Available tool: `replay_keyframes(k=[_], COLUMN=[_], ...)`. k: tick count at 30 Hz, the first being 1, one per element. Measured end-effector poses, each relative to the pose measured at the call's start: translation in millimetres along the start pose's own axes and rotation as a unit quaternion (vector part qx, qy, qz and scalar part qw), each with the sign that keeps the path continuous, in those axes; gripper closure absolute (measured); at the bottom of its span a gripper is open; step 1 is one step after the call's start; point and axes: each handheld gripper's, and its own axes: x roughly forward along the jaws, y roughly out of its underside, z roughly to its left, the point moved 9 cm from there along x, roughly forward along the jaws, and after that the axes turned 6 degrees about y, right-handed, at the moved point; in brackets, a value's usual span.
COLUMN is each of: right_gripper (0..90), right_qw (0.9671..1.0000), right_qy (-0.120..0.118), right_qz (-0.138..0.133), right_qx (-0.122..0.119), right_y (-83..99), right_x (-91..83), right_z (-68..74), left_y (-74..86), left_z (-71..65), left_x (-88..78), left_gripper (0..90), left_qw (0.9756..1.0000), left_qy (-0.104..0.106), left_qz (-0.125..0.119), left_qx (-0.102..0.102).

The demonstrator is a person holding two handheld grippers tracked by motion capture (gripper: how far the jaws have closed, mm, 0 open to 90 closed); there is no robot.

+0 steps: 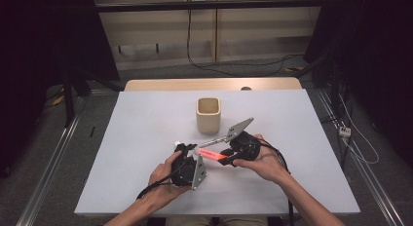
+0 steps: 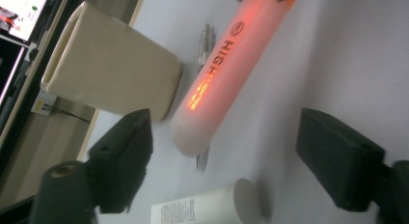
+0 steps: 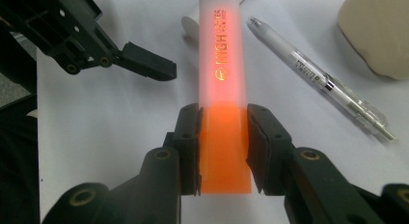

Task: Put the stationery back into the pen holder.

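Note:
An orange highlighter [image 1: 212, 156] with a frosted white cap end is held level above the white table [image 1: 146, 119]. My right gripper [image 3: 223, 132] is shut on the highlighter's orange body [image 3: 224, 151], and the white end [image 3: 221, 50] points away from it. My left gripper [image 2: 229, 137] stands open. Its two black jaws flank the tip of the white end [image 2: 193, 137] without touching it. In the high view the left gripper [image 1: 187, 150] faces the right gripper [image 1: 228, 160] near the table's front middle.
A beige square cup [image 1: 208, 115] stands upright at mid-table, just beyond the grippers. A clear pen [image 1: 214, 141] lies between the cup and the right gripper. A small white cylinder [image 2: 207, 204] lies on the table beneath the left gripper.

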Motion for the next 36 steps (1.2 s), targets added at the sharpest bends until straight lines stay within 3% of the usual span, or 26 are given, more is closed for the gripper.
replay_keyframes(k=[6, 7, 8, 10, 12, 14, 15, 20, 24, 26, 32, 36], right_gripper=[67.9, 67.9, 67.9, 67.9, 67.9, 67.9, 67.9, 68.0, 67.9, 67.9, 67.9, 67.8], right_qw=[1.0, 0.9999, 0.9999, 0.9999, 0.9999, 0.9998, 0.9998, 0.9997, 0.9998, 0.9998, 0.9998, 0.9996], right_qy=[-0.005, -0.006, -0.006, -0.009, -0.012, -0.015, -0.016, -0.018, -0.02, -0.019, -0.021, -0.026], right_qz=[0.002, 0.001, 0.001, 0.003, 0.002, 0.004, 0.005, 0.007, 0.003, 0.002, -0.002, -0.004], right_qx=[-0.007, -0.009, -0.009, -0.009, -0.011, -0.01, -0.01, -0.013, -0.009, -0.011, -0.001, -0.001], right_y=[-4.9, -5.7, -6.2, -7.1, -8.1, -8.6, -8.7, -8.8, -8.9, -8.9, -7.9, -8.6], right_x=[1.5, 2.3, 3.2, 5.0, 6.9, 8.8, 10.0, 11.4, 12.9, 12.2, 11.3, 12.0], right_z=[5.6, 6.1, 6.7, 8.1, 9.4, 11.5, 12.6, 14.2, 13.0, 12.8, 11.3, 13.0], left_y=[0.4, 1.8, -0.8, -2.0, -3.3, -2.3, -2.7, -3.4, -3.8, -4.8, -8.7, -9.6], left_z=[-0.1, 1.4, 0.1, -1.5, -5.6, -5.8, -6.6, -5.8, -7.1, -6.5, -10.8, -14.8], left_x=[0.1, -3.0, -2.7, -2.9, 0.3, 0.6, 1.3, 0.8, 2.9, 2.2, 6.4, 6.3], left_gripper=[36.8, 39.9, 42.9, 44.8, 49.0, 55.2, 57.4, 67.3, 68.9, 69.1, 70.4, 72.5], left_qw=[0.9987, 0.996, 0.9955, 0.9928, 0.9927, 0.9904, 0.9909, 0.9888, 0.9869, 0.9861, 0.9844, 0.9857], left_qy=[-0.033, -0.044, -0.049, -0.06, -0.052, -0.052, -0.049, -0.058, -0.063, -0.076, -0.076, -0.068], left_qz=[0.011, 0.03, 0.02, 0.028, 0.022, 0.036, 0.033, 0.036, 0.037, 0.034, 0.031, 0.034], left_qx=[0.038, 0.071, 0.079, 0.099, 0.106, 0.123, 0.121, 0.133, 0.144, 0.144, 0.155, 0.15])
